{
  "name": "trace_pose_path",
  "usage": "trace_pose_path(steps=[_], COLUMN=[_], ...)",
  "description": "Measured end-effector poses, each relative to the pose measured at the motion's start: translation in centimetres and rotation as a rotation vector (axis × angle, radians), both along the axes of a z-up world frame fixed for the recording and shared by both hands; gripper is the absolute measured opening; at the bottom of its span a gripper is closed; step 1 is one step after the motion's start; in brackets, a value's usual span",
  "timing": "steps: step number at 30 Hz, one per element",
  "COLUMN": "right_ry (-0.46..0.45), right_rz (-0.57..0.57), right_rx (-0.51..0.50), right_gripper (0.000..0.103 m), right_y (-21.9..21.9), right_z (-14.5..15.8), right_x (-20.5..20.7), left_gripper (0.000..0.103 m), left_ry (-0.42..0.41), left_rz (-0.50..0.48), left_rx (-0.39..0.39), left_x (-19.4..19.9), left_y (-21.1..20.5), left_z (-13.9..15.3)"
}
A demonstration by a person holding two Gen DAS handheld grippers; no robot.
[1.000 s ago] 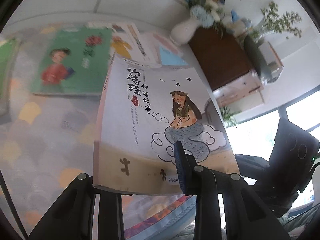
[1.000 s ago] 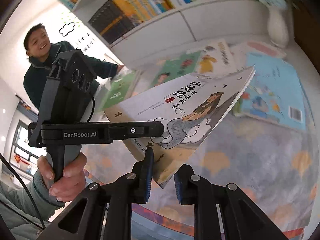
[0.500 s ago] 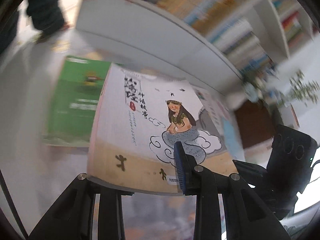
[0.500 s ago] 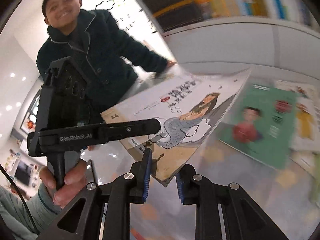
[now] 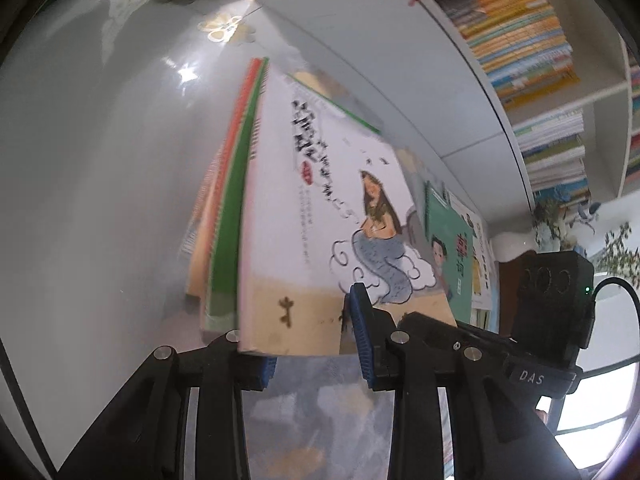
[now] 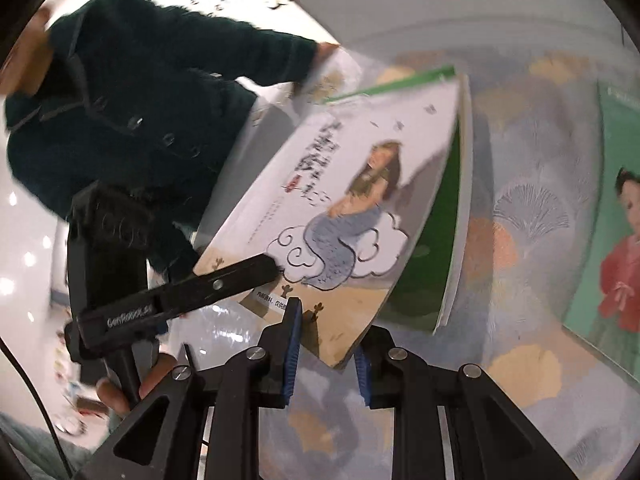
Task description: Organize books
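Note:
A white picture book with a mermaid on its cover hangs tilted just above a small stack, whose top book has a green cover. My left gripper is shut on the book's tan lower edge. In the right wrist view the left gripper reaches onto the cover from the left. My right gripper is shut on the book's near corner. Its black body shows at the right of the left wrist view. The stack's lower books show only orange spines.
A person in a dark coat stands close by the stack. A teal book with a child in red lies on the patterned mat. A white bookshelf runs along the back, with glossy floor to the left.
Both grippers have carried the mermaid book sideways and down, from over the mat's scattered books to just above the green-topped stack. The left wrist has rolled, so the book now looks tilted.

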State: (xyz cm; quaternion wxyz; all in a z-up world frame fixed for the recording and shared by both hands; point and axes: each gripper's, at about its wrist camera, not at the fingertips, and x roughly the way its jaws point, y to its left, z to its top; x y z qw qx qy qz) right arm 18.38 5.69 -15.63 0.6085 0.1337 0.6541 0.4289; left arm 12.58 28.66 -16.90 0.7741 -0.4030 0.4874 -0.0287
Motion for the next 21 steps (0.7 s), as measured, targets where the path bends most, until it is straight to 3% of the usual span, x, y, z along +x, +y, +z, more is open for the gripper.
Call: trace_pose_path(steps=[9,15,19,21], right_ry=[0.034,0.058,0.104,0.133], right_rz=[-0.018,-0.015,-0.03,-0.043], right_rx=[-0.054,-0.066,-0.075,-0.07], right_gripper=[0.023,0.023,0.023,0.027], right_y=[0.2,0.0,-0.2,-0.5], right_z=[-1.7,-1.7,-1.8,-1.9], right_x=[0.4,0.3,0.4,0.4], left_gripper=[0.033,0.035,0.04,0.041], left_ry=[0.004,0.017,0.039,0.039], left_rz=[-0.005,-0.032,-0.086,-0.129], left_rx=[-0.012,0.002,0.147,0.179], left_x=[0.3,-1.7,-3.6,-4.5], left_y=[0.7,0.4,-0.4,-1.1], left_z=[-1.0,-0.7,1.0,1.9])
